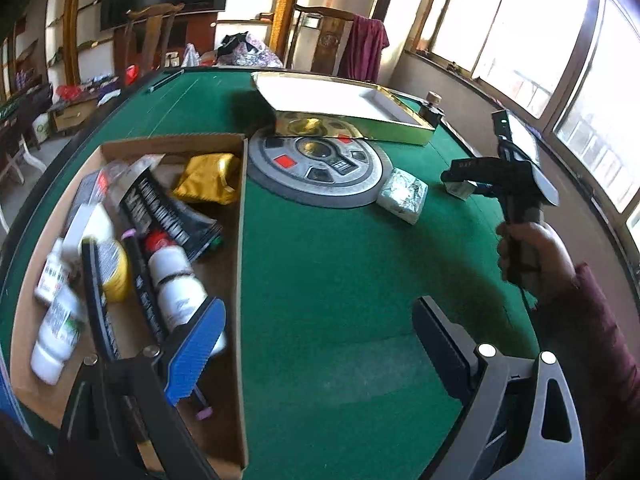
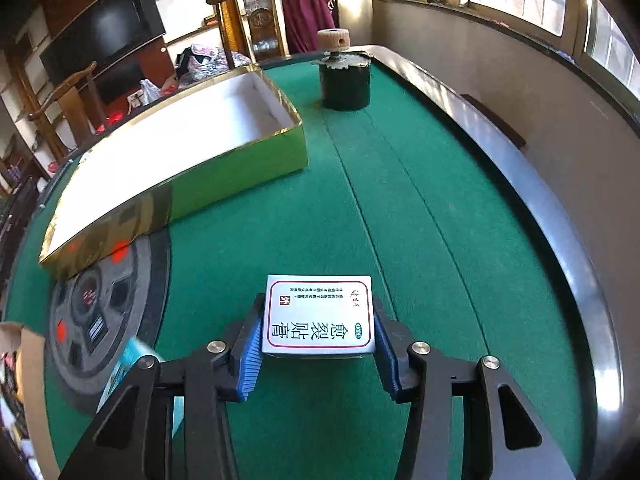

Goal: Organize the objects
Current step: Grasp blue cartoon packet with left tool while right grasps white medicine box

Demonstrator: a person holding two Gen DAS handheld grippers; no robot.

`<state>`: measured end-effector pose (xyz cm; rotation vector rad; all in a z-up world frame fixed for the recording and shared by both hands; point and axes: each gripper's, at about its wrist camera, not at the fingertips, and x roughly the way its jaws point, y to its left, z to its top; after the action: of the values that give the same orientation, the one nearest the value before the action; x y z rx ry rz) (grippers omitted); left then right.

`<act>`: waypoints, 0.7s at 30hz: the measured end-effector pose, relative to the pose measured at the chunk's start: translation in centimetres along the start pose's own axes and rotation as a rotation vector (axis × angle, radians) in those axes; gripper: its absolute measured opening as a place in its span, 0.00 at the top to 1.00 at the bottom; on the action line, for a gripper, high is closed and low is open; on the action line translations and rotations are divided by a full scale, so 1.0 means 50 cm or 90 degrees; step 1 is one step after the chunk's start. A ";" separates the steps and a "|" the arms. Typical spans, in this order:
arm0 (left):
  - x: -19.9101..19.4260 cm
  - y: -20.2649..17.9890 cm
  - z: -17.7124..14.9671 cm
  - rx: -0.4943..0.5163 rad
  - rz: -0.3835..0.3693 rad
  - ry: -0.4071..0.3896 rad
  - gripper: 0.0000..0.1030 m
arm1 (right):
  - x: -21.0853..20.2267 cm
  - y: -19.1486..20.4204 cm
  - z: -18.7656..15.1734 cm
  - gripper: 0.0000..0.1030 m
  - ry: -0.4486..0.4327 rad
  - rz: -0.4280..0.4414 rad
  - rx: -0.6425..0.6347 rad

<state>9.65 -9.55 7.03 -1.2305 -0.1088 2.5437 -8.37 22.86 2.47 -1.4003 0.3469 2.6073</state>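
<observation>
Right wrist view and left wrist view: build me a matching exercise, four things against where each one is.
Things:
1. white medicine box
2. gold pouch
3. foil-wrapped packet
4. dark green canister

Places:
A. inside the cardboard box
B. between the right gripper fingers
C. on the felt beside the round grey panel
D. far end of the green table, past the gold tray

Pairs: 1-B, 2-A, 3-C, 4-D

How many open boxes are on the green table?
2. The cardboard box of bottles and packets sits at the left; the gold box, white inside, lies at the far side. Others may be out of view.
</observation>
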 end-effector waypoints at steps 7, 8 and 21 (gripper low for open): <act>0.076 -0.085 0.066 0.095 0.001 0.001 0.09 | -0.046 -0.017 -0.079 0.49 -0.009 0.035 0.006; 0.093 -0.098 0.077 0.109 0.001 0.001 0.09 | -0.048 -0.017 -0.083 0.49 -0.014 0.036 0.004; 0.289 -0.193 0.170 0.185 -0.008 0.031 0.09 | -0.041 -0.006 -0.083 0.44 -0.020 0.022 -0.033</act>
<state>-2.97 4.63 3.45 -1.1692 0.2545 2.4102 -3.86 21.91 1.94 -1.3803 0.3052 2.6815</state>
